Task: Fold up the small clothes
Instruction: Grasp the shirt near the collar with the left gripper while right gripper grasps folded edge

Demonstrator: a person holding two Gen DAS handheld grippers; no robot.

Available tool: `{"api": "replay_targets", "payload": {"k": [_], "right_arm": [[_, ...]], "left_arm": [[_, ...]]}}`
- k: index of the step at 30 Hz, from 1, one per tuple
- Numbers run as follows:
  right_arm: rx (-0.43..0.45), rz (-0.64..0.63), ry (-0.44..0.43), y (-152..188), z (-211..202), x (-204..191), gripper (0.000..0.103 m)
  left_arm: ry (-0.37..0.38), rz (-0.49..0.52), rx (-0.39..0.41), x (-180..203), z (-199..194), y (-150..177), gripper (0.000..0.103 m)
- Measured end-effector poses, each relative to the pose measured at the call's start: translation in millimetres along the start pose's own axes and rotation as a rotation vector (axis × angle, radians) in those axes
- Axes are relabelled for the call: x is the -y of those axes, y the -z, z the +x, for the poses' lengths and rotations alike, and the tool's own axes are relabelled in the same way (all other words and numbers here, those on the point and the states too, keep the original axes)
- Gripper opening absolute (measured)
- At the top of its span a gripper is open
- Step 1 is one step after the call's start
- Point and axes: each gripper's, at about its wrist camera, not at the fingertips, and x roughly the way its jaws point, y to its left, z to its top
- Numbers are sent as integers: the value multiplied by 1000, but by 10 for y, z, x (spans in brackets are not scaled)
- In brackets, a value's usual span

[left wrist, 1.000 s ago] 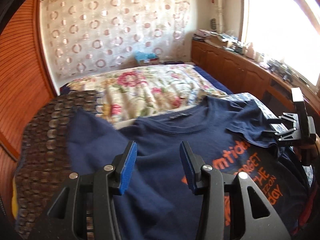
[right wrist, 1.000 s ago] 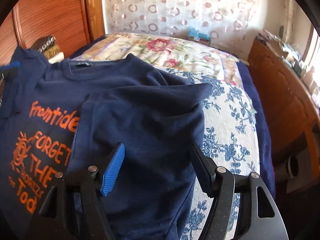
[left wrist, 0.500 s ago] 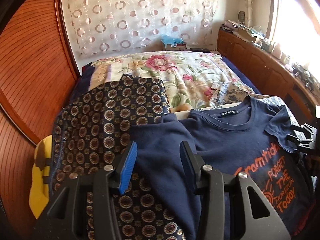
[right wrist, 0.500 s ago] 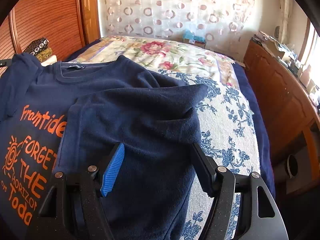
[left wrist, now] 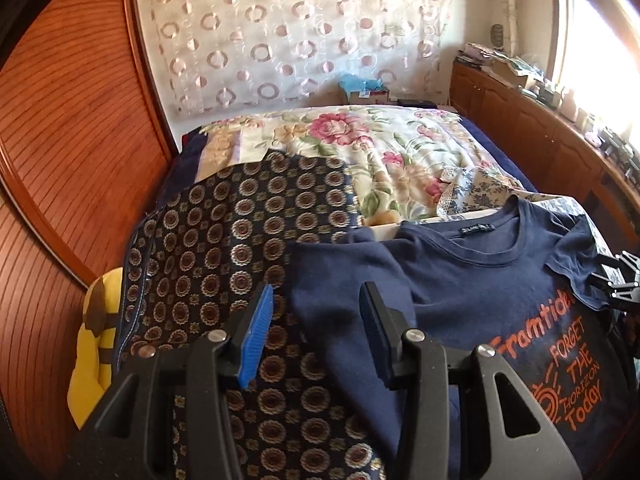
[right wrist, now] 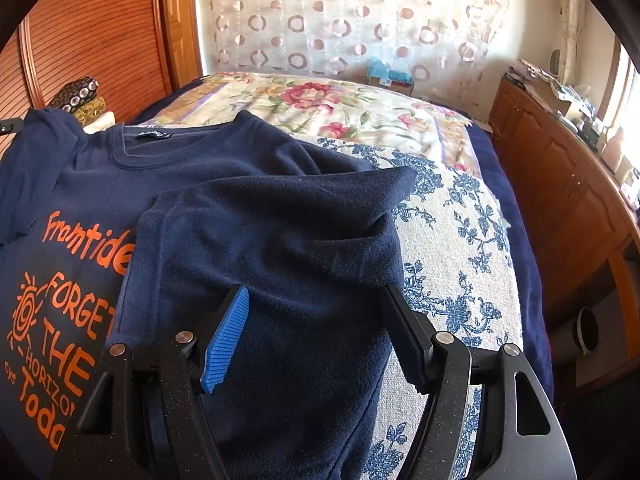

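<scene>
A navy T-shirt (left wrist: 472,276) with orange print lies face up on the bed. In the right wrist view its right side (right wrist: 280,240) is folded inward over the print. My left gripper (left wrist: 316,332) is open and empty above the shirt's left sleeve (left wrist: 340,280), which lies flat beside a patterned cushion. My right gripper (right wrist: 316,332) is open and empty above the folded right panel. The right gripper's tips show at the right edge of the left wrist view (left wrist: 620,280).
A dark patterned cushion (left wrist: 224,248) and a yellow toy (left wrist: 96,344) lie left of the shirt. A floral quilt (left wrist: 360,140) covers the far bed, a blue-flowered cover (right wrist: 460,240) the right side. Wooden panelling (left wrist: 60,120) stands left, a cabinet (right wrist: 560,184) right.
The left gripper has drawn back and left from over the shirt's body to its left sleeve, bringing the cushion into view. The right gripper has hardly moved.
</scene>
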Motion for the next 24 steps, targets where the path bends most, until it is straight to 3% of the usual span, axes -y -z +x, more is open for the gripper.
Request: {"api": "replay_targets", "payload": {"k": [7, 11, 17, 23, 24], "right_arm": [[0, 0, 0, -1, 0, -1, 70], [0, 3, 1, -5, -2, 8, 69], [22, 39, 28, -96, -38, 178, 69], [19, 128, 30, -360, 109, 522, 68], [7, 146, 12, -416, 168, 581, 63]], "left_arm": [[103, 0, 5, -50, 113, -54, 43], [147, 21, 28, -19, 94, -128, 4], [135, 107, 83, 208, -113, -159, 2], [212, 136, 129, 432, -354, -93, 2], [226, 142, 137, 480, -401, -69, 1]]}}
